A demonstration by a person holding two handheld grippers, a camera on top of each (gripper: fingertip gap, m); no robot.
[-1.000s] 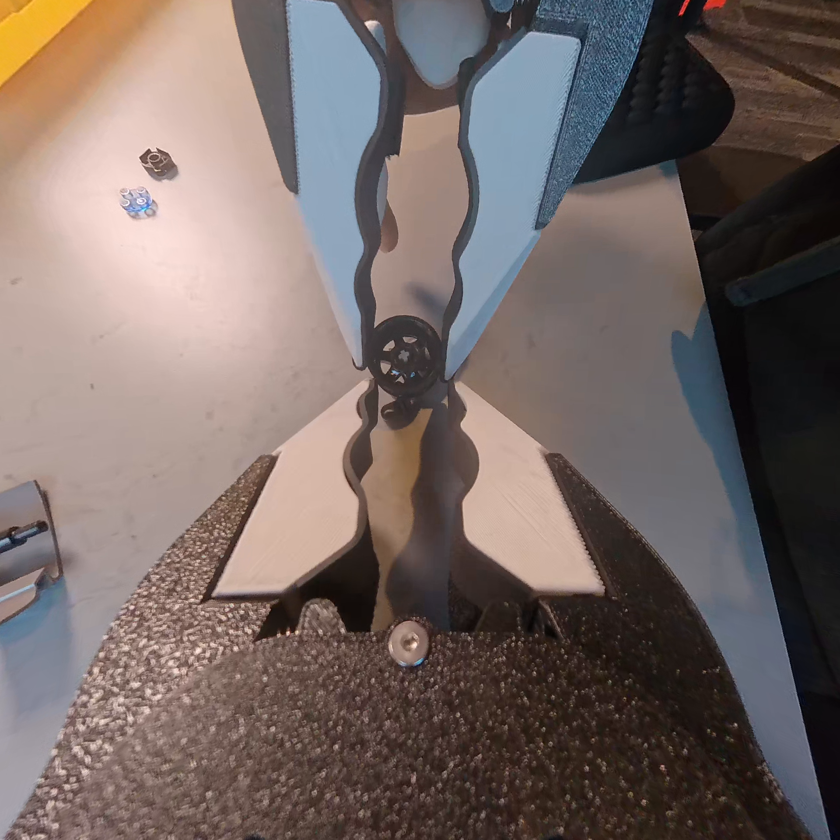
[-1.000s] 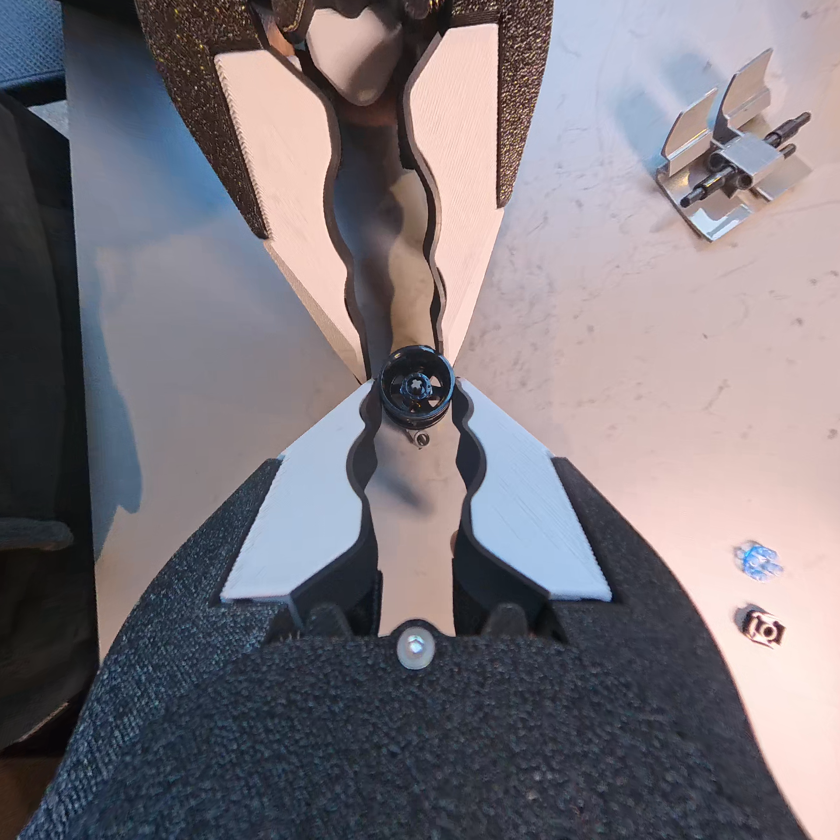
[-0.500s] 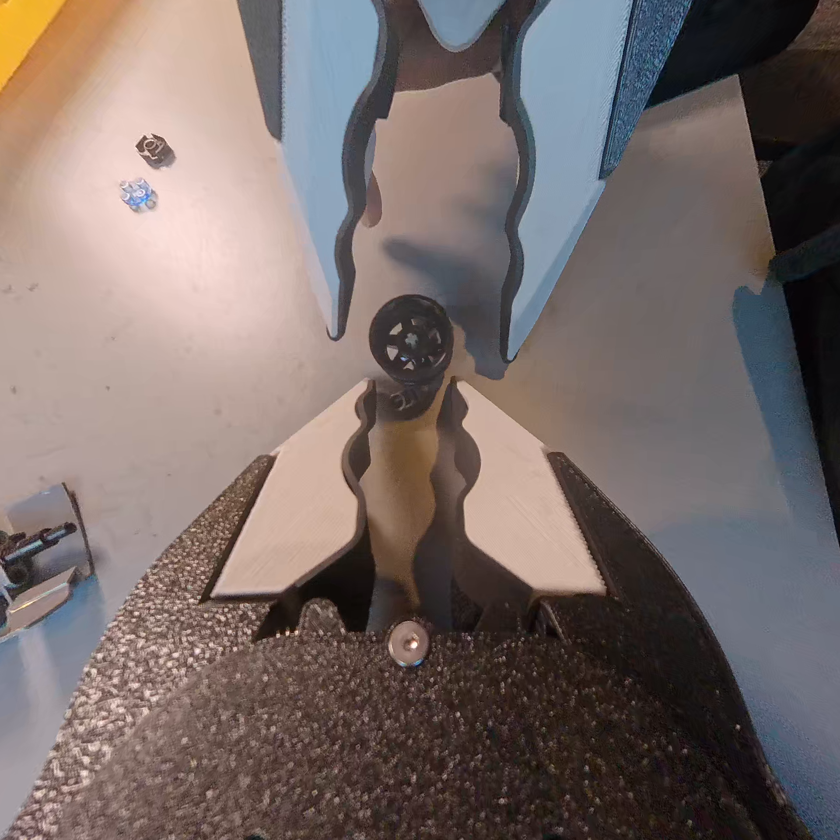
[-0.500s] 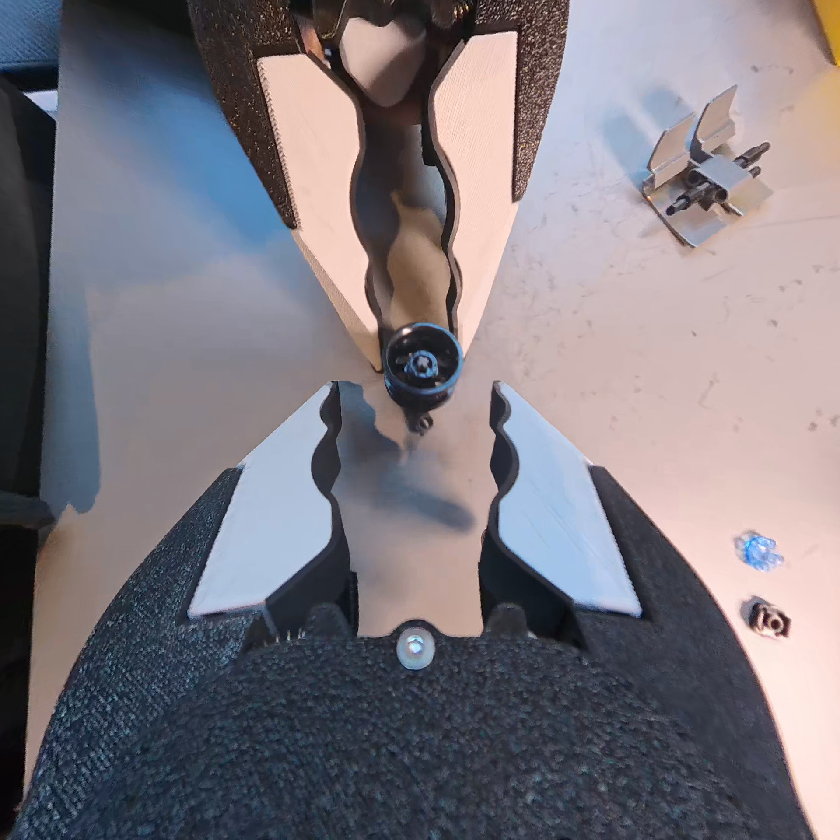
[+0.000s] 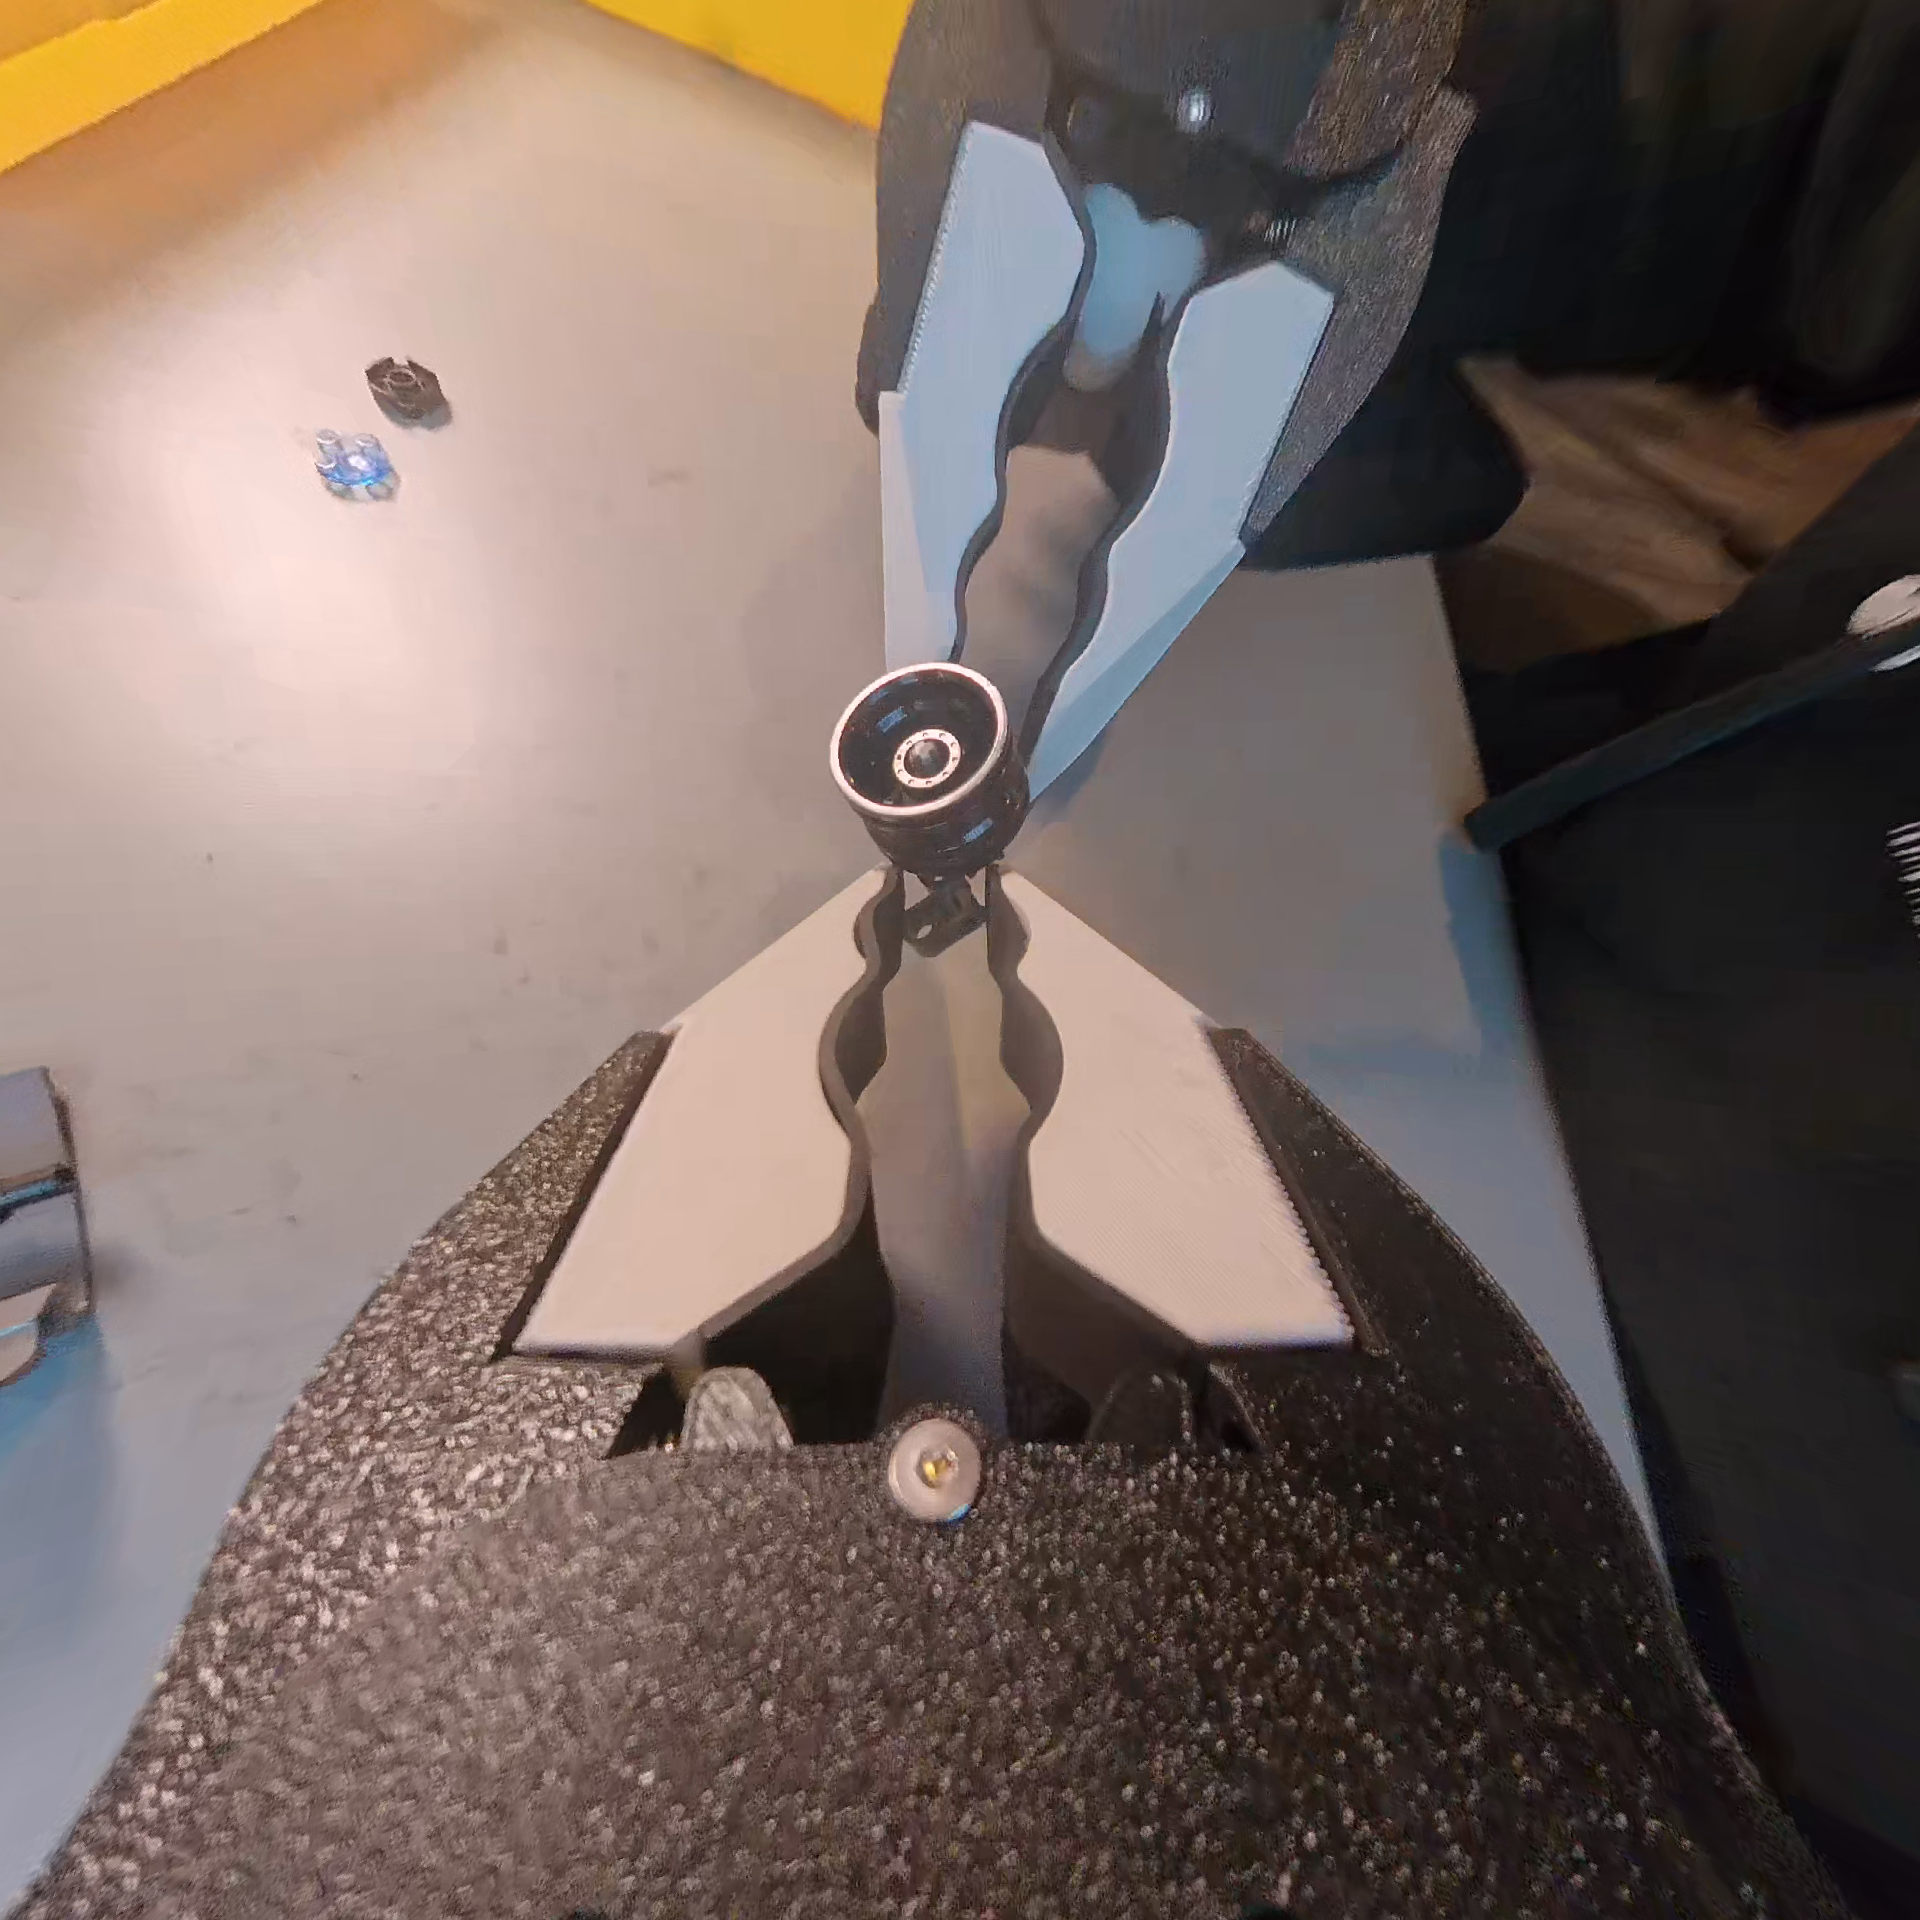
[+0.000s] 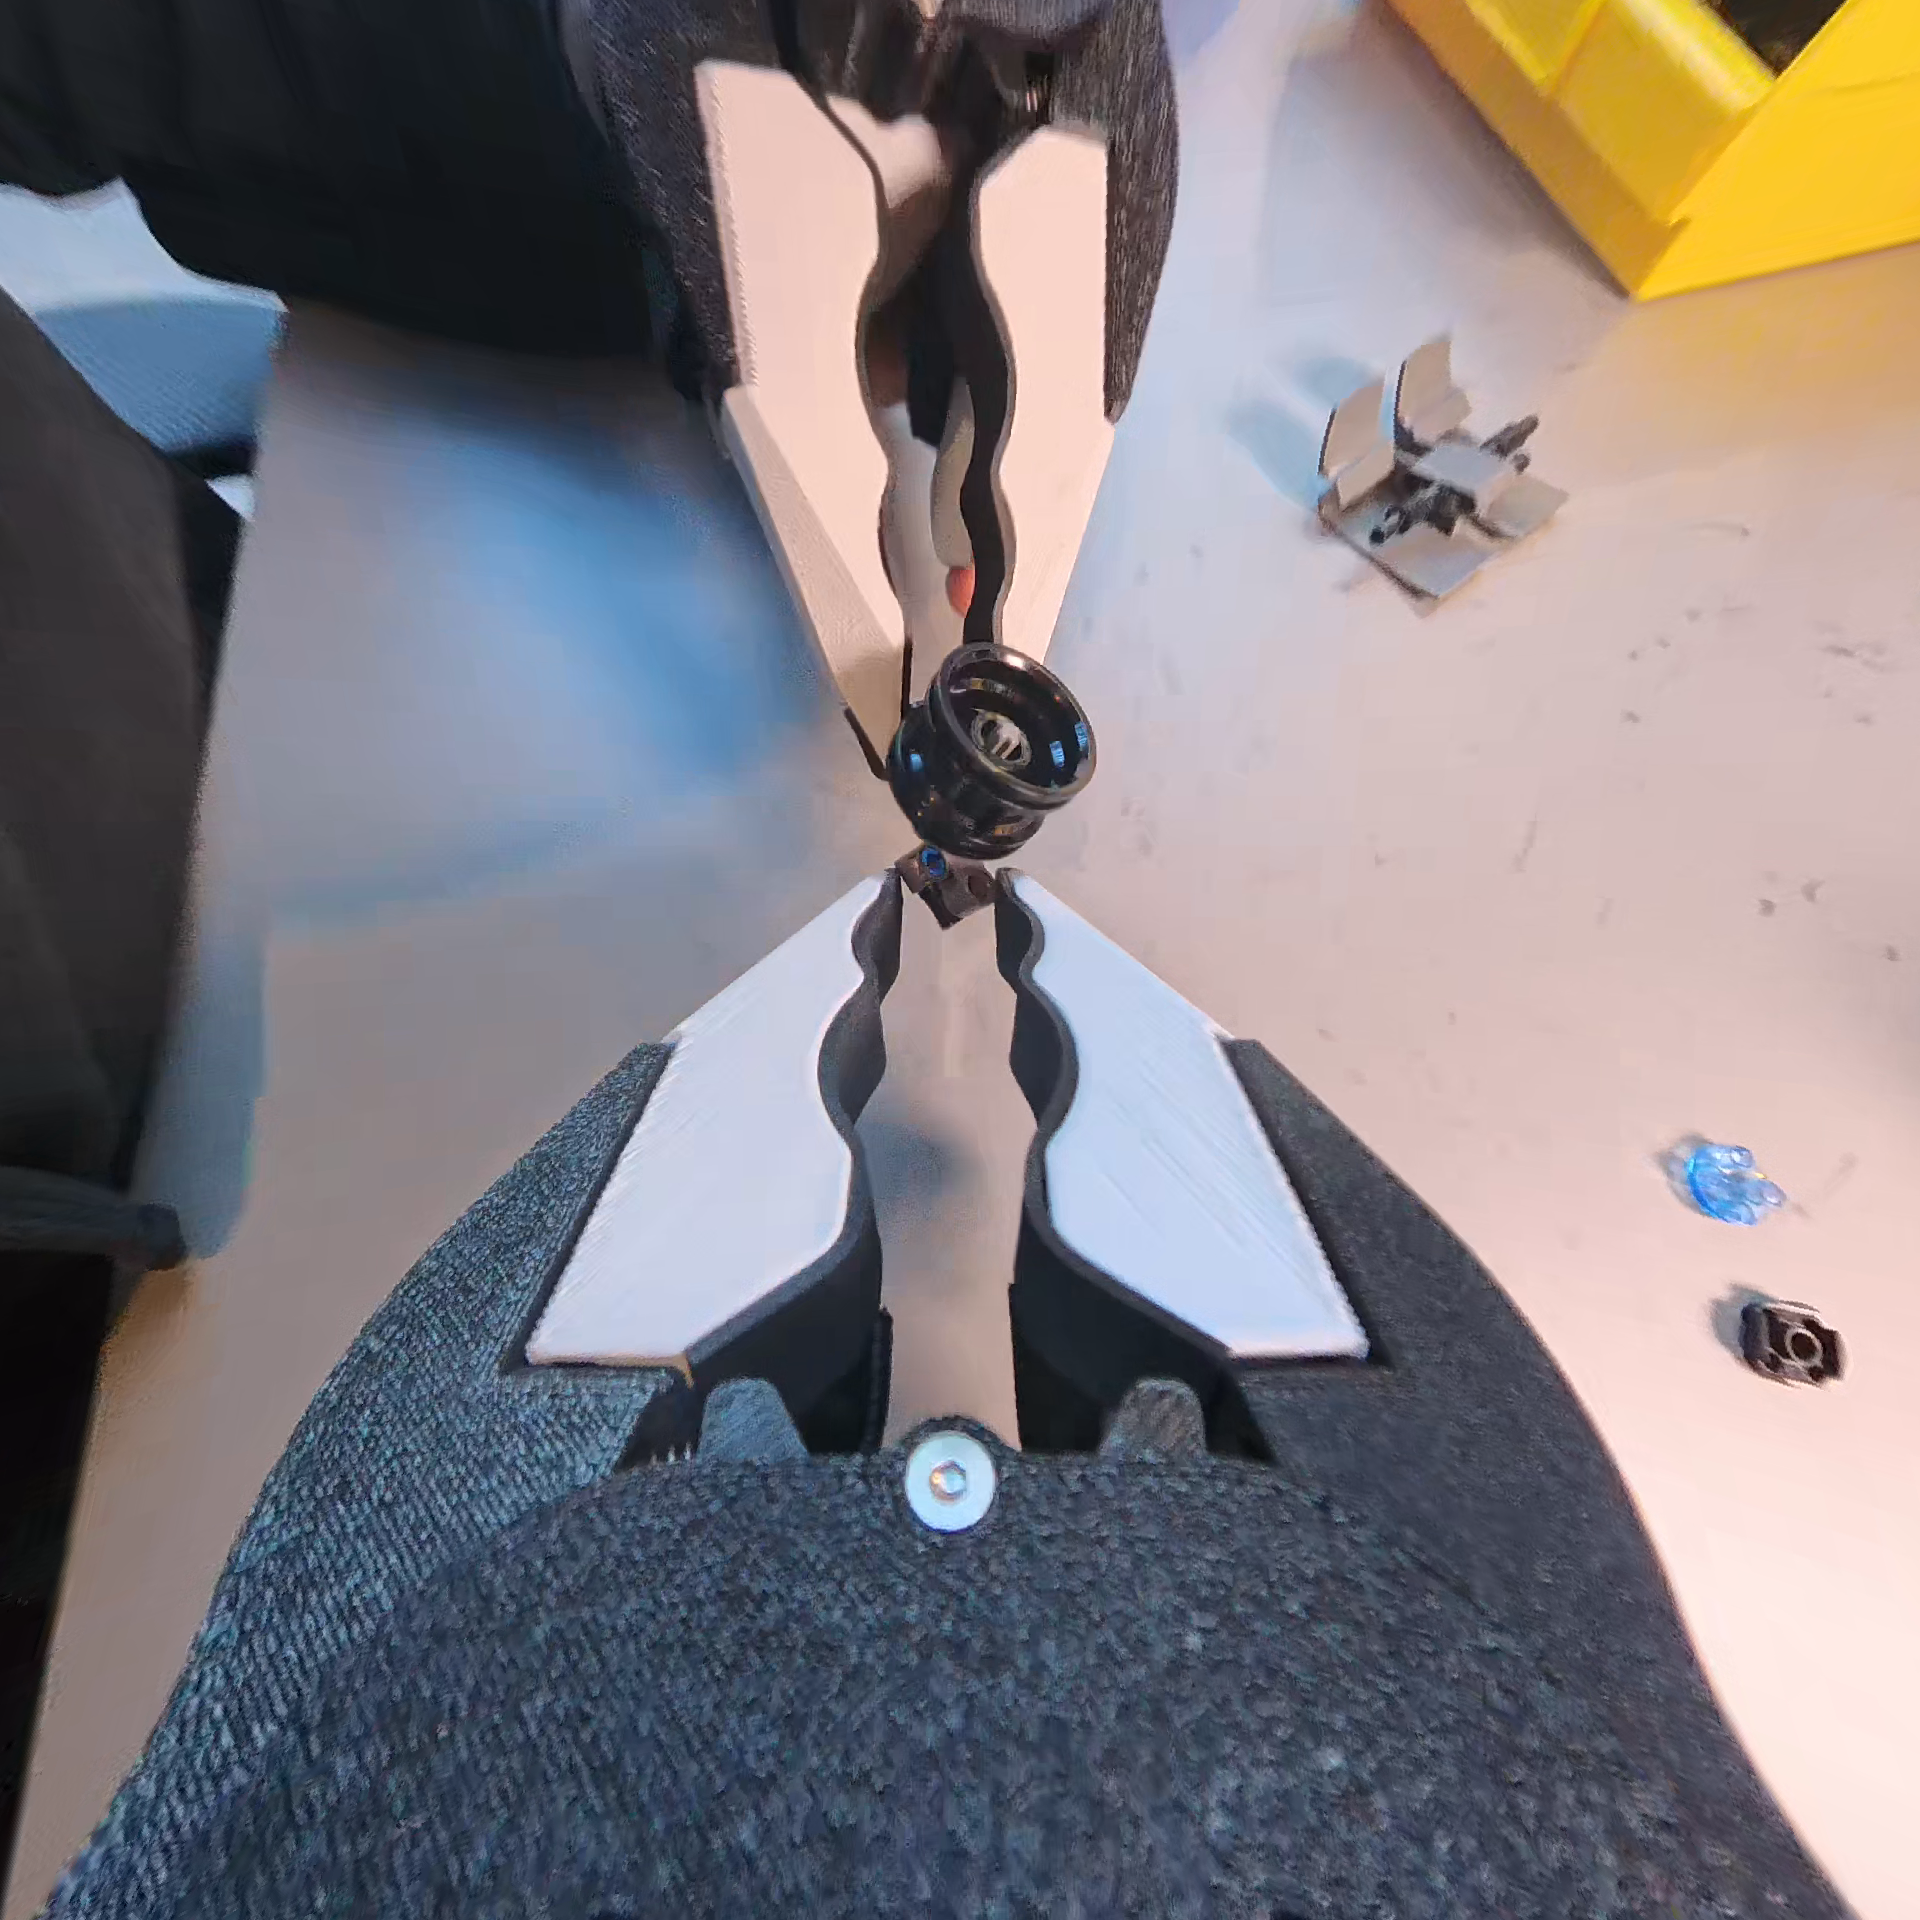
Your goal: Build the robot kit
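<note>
A small black wheel (image 5: 920, 758) with a silver rim sits on a small black connector (image 5: 940, 920), above the table. My left gripper (image 5: 940, 899) is shut on that connector, just under the wheel. In the right wrist view the wheel (image 6: 987, 758) is tilted and the connector (image 6: 948, 888) sits between the narrow tips of my right gripper (image 6: 948, 883), which touch it on both sides. Each gripper's far fingers show in the other's view: the right fingers (image 5: 1153, 540) and the left fingers (image 6: 800, 312). Their tips are hidden behind the wheel.
On the pale table (image 5: 416, 831) lie a clear blue round piece (image 6: 1725, 1190), a small black piece (image 6: 1792, 1351) and a grey winged assembly (image 6: 1439, 478). A yellow bin (image 6: 1714, 135) stands at the back. The table edge and a dark chair (image 5: 1714, 1143) are close by. My two grippers' fingertips are within a few centimetres of each other.
The right gripper let go of the wheel and opened wide. It has now closed again, lower down, around the connector. The wheel has tilted, and the left gripper kept its hold throughout.
</note>
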